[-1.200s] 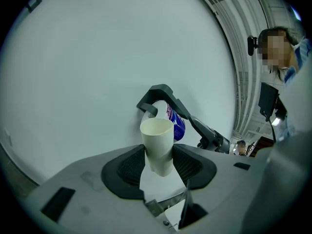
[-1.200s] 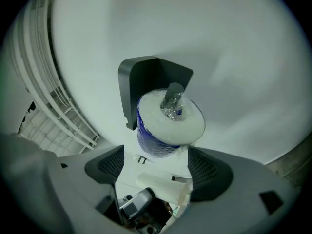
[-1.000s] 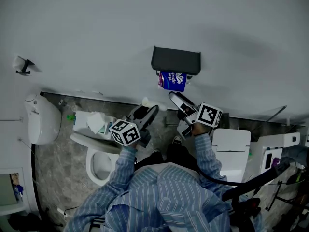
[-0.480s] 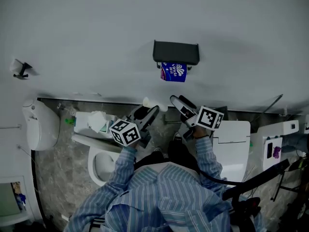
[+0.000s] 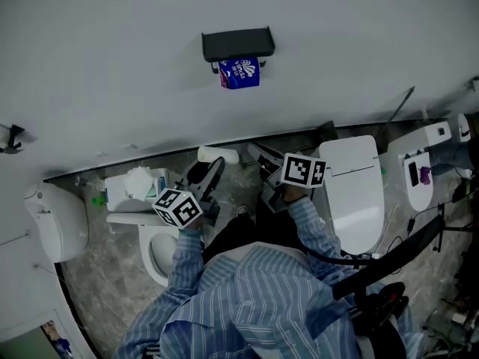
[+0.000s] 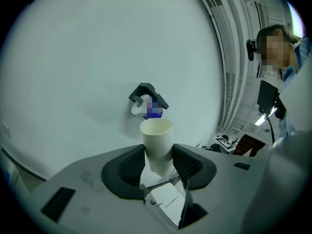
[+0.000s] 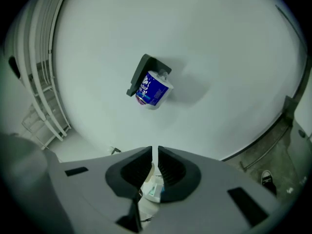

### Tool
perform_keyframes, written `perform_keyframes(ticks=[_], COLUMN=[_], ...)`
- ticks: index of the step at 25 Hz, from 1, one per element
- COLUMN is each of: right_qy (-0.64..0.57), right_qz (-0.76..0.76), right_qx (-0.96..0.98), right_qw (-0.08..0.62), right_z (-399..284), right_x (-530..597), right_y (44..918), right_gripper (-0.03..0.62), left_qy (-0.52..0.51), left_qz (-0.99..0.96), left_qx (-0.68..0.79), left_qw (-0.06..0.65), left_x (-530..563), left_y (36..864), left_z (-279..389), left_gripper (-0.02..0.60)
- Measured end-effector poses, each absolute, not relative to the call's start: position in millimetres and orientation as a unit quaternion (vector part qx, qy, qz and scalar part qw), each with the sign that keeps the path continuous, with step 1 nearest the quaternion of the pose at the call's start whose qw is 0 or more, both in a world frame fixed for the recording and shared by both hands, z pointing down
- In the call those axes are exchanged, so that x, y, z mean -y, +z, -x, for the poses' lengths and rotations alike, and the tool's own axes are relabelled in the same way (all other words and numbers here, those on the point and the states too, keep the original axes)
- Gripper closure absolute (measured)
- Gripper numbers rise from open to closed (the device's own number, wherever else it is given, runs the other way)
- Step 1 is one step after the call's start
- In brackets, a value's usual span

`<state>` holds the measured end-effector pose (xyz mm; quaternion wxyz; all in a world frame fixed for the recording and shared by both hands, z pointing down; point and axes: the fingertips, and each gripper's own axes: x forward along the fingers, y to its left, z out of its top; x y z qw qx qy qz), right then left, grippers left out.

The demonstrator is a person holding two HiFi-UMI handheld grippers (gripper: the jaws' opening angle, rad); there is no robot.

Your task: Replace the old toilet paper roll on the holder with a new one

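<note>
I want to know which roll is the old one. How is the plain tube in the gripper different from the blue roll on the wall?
The cream cardboard tube is bare and hollow; the blue-wrapped paper roll is full and packaged. The tube is clamped in the left gripper; the roll hangs under the black wall holder. Both are cylinders.

We see a grey marbled floor [image 5: 93, 298] carrying a white toilet [image 5: 153, 249] at eight o'clock and a second toilet [image 5: 352, 193] at three; the wall holder [image 5: 238, 45] at twelve bears a blue-wrapped roll [image 5: 239, 73].
</note>
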<state>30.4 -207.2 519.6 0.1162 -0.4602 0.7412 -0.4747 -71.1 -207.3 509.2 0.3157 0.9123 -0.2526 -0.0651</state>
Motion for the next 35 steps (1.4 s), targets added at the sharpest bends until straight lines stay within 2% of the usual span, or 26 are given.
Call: perform_keyframes(ticks=[7, 16, 25, 35], right_qy=[-0.477, -0.475, -0.474, -0.49], right_qz=[0.473, 0.469, 0.454, 0.42], right_qx=[-0.737, -0.742, -0.753, -0.762], right_qw=[0.073, 0.062, 0.045, 0.044], right_z=[-28.7, -54.8, -93.0, -77.1], right_x=[167.0, 109.1, -9.3, -108.3], right_y=[531.5, 528.1, 532.6, 547.2], right_gripper=[0.556, 0.565, 0.566, 0.571], left_qy=[-0.07, -0.084, -0.078, -0.06], left_qz=[-0.914, -0.912, -0.911, -0.9], left_qx=[0.239, 0.246, 0.26, 0.299], left_qw=[0.322, 0.317, 0.31, 0.313], left_x=[178.4, 131.5, 6.2, -101.7], left_y=[508.3, 496.2, 498.7, 512.8], left_z=[65.0, 39.1, -10.2, 6.6], left_gripper=[0.4, 0.4, 0.4, 0.402])
